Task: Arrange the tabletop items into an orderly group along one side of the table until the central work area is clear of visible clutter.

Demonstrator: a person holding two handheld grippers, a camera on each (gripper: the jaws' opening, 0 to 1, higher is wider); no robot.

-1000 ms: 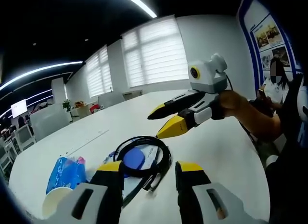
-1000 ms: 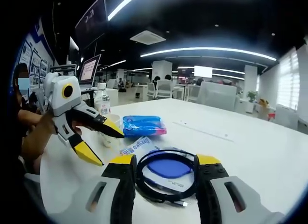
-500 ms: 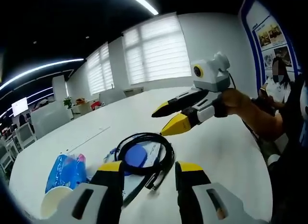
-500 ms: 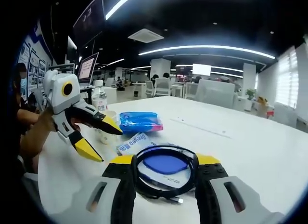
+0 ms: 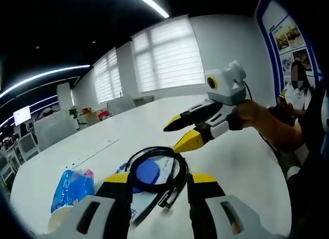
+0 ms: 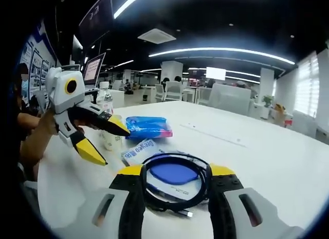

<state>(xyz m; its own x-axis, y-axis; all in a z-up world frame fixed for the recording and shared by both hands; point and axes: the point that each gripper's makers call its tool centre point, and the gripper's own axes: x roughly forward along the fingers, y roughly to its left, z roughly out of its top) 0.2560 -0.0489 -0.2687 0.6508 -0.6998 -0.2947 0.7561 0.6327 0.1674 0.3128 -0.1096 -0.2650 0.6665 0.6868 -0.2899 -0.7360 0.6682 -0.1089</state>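
A black coiled cable (image 5: pixel 177 165) lies on the white table (image 5: pixel 236 162), ringed around a blue disc (image 5: pixel 148 171) on a white packet. My left gripper (image 5: pixel 161 180) stands open just short of the coil. My right gripper (image 5: pixel 176 137) hovers open past the coil, held by a hand. In the right gripper view the cable (image 6: pixel 201 183) and blue disc (image 6: pixel 172 173) lie just ahead of my open right gripper (image 6: pixel 176 172). My left gripper (image 6: pixel 114 146) hangs open at the left, above the table (image 6: pixel 257 146). Nothing sits between either pair of jaws.
A blue packet (image 6: pixel 148 127), a paper cup (image 6: pixel 110 140), a water bottle (image 6: pixel 104 102) and a white printed packet (image 6: pixel 138 151) sit near the coil. The blue packet (image 5: pixel 72 183) and cup (image 5: pixel 57 219) lie left of my left jaws. A person (image 5: pixel 300 100) sits at the table's edge.
Both views have crept a little closer to the coil. The right gripper sits slightly further right in the left gripper view. Nothing was taken hold of.
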